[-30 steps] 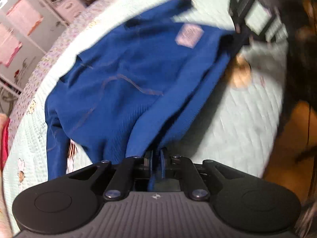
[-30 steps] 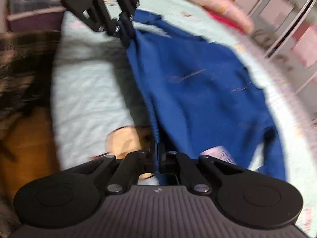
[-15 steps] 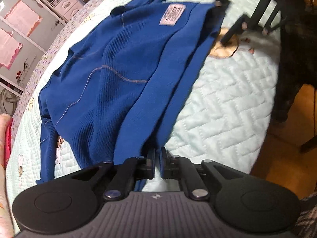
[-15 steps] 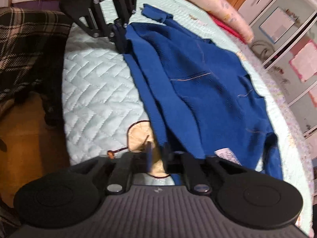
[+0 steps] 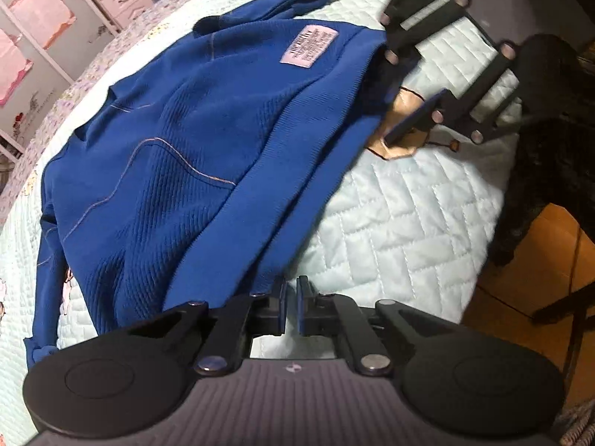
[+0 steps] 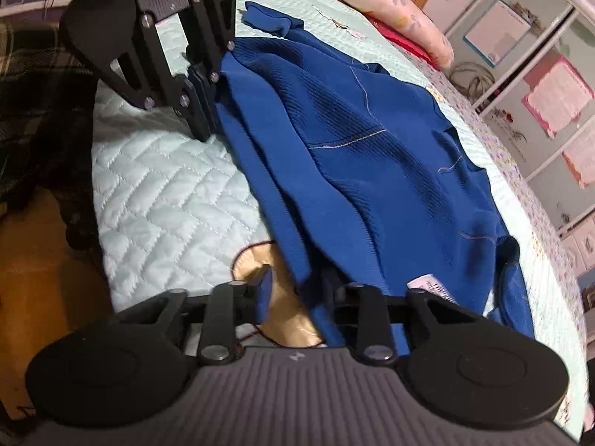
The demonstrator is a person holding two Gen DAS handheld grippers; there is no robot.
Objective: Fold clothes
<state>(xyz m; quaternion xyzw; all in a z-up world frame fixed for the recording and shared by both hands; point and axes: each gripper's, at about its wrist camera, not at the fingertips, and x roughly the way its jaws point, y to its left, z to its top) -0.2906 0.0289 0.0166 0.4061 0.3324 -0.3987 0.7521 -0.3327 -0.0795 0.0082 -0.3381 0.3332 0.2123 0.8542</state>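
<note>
A blue ribbed sweater (image 5: 193, 156) lies inside out on the pale green quilted bed (image 5: 401, 230), its white care label (image 5: 308, 46) facing up. It also shows in the right wrist view (image 6: 372, 156). My left gripper (image 5: 292, 306) sits at the sweater's near hem corner with a narrow gap between its pads and no cloth in it. It also shows in the right wrist view (image 6: 206, 111). My right gripper (image 6: 297, 297) is open wide, the hem lying loose between its fingers. It also shows in the left wrist view (image 5: 412, 85).
A tan appliqué patch (image 6: 267, 286) is on the quilt under the hem. The bed edge drops to an orange wooden floor (image 5: 528, 297). A pink pillow (image 6: 375, 0) lies at the far side. White shelves (image 6: 539, 74) stand behind the bed.
Both grippers lowered the stretched hem onto the quilt and let it go. The right gripper opened wide; the left opened a little. The sweater now lies flat.
</note>
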